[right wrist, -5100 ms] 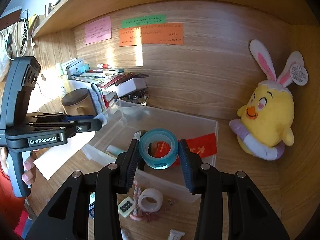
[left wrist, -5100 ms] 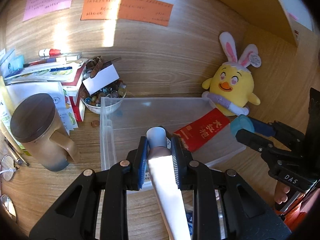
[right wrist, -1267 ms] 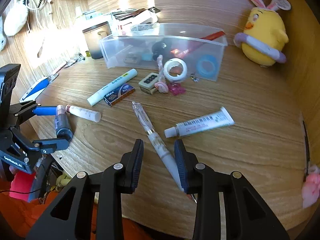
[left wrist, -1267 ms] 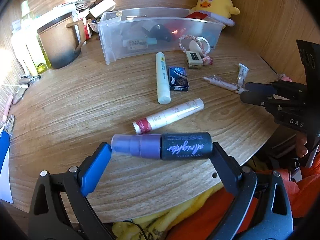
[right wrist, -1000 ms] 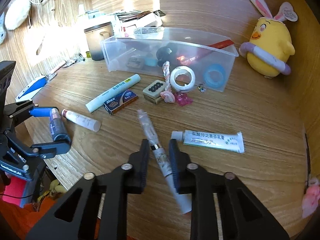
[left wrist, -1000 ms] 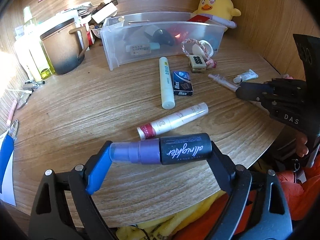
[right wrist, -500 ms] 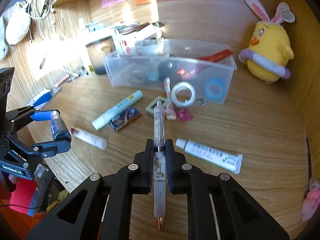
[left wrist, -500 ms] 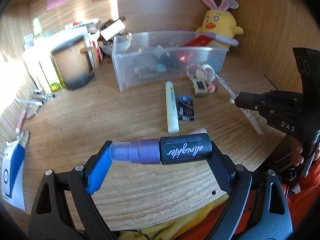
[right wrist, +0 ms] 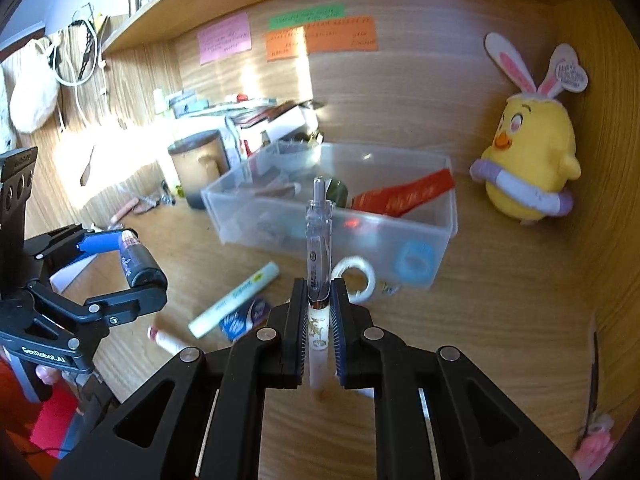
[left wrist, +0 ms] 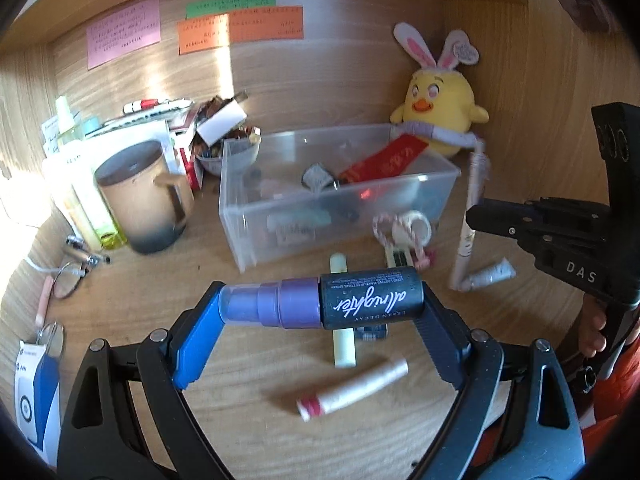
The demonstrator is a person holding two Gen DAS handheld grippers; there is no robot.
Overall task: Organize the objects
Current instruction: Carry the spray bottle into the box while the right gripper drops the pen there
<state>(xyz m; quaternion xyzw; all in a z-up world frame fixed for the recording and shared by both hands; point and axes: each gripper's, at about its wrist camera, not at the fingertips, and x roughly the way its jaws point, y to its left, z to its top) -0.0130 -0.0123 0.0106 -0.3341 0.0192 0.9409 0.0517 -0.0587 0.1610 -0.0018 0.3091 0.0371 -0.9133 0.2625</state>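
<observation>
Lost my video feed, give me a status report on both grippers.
Left gripper shut on spray bottle. Right gripper shut on pen. Both aloft, facing clear bin. Nothing visibly in the way.

Black left gripper — blue pad, silver screws, "GenRobot.AI"

Right gripper sits bottom center, jaws clamped on a clear pen that sticks straight up the middle of the frame. Behind the pen is a clear plastic bin with a red packet leaning inside. On the desk in front of it: a white tape roll, a pale marker and a blue box. At left the left gripper pinches a dark spray bottle end to end. Yellow chick plush at upper right.
</observation>
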